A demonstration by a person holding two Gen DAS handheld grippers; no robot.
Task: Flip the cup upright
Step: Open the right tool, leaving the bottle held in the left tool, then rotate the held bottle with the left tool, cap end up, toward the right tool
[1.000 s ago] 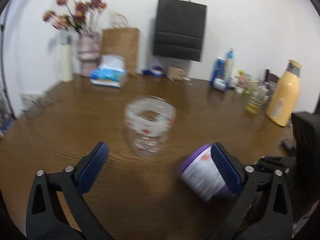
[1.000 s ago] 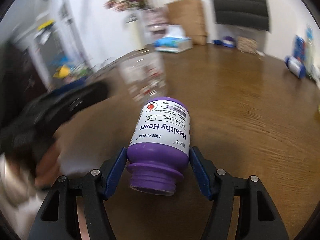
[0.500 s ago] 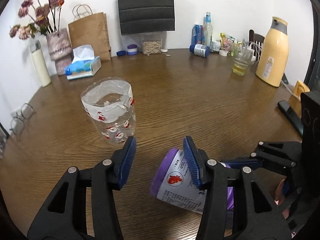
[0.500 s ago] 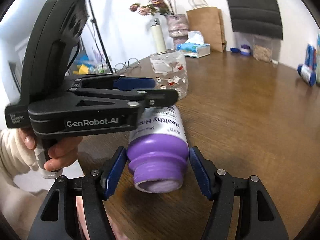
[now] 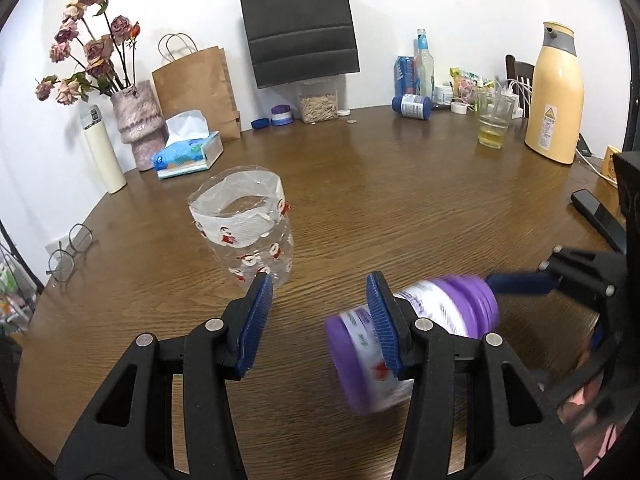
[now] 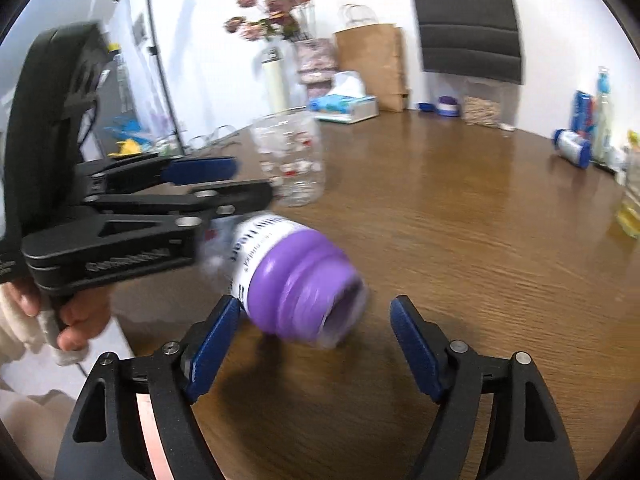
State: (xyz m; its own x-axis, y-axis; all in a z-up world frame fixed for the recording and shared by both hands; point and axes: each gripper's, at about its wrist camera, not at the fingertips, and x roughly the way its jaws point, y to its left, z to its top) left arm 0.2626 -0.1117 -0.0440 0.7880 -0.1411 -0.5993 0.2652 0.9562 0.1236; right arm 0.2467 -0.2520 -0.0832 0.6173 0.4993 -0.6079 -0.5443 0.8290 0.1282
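The purple container with a white label lies on its side on the wooden table, blurred, its open mouth towards the right wrist camera. My right gripper stands open, its pads wider apart than the container's neck. In the left wrist view the purple container lies behind and to the right of my left gripper, which is open with nothing between its pads. The left gripper reaches across the container's far end. A clear plastic cup with Santa prints stands upright just beyond.
Along the back edge stand a vase of dried flowers, a tissue box, paper bags, bottles, a glass and a yellow jug. Spectacles lie at the left. A person's hand holds the left gripper.
My right gripper has opened and let go of the purple container, which now lies blurred and turned on the table. The left gripper has stayed close beside it.
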